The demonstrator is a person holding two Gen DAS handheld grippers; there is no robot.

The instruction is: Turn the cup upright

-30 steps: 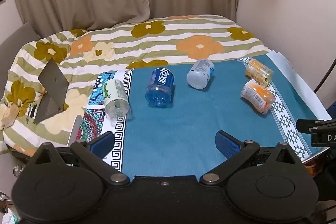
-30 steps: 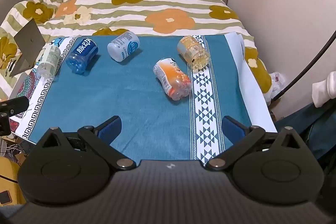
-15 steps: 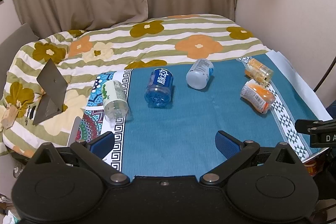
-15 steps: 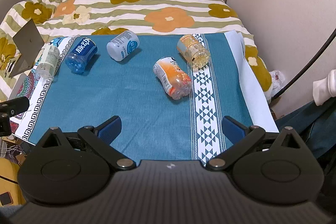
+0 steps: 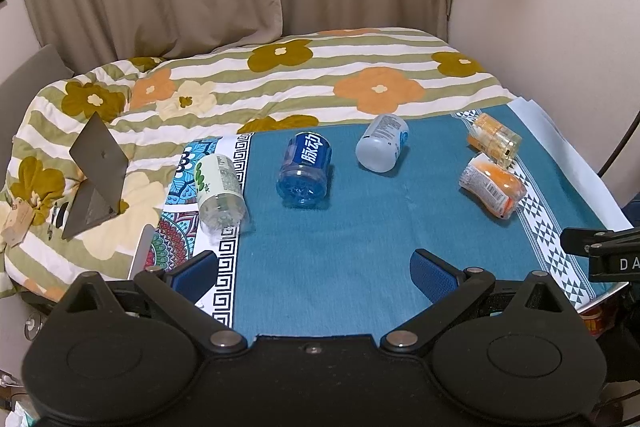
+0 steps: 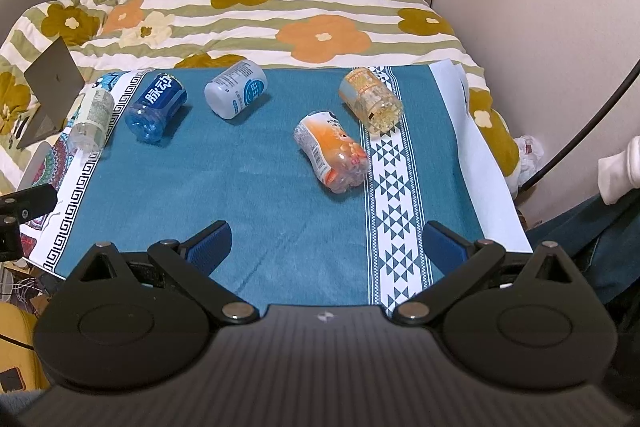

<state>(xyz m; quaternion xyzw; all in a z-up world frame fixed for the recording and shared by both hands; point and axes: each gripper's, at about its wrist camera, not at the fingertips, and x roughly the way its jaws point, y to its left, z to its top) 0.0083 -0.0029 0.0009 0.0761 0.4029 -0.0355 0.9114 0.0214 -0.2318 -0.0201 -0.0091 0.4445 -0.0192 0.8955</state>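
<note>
you're at the approach step — nothing gripped yet. your left gripper (image 5: 314,267) hangs over the lower middle of its frame with fingers spread wide and empty, and your right gripper (image 6: 326,241) is the same, wide and empty. five cups lie on their sides on the teal cloth (image 6: 240,187): green cup (image 5: 219,193) at left, blue cup (image 5: 305,167), white cup (image 5: 382,143) at centre, orange cup (image 6: 331,151) and yellow cup (image 6: 371,99) toward the right. i'd judge the orange cup closest to your right gripper — next, bring the fingers down either side of its body, close, then tip it onto its base.
</note>
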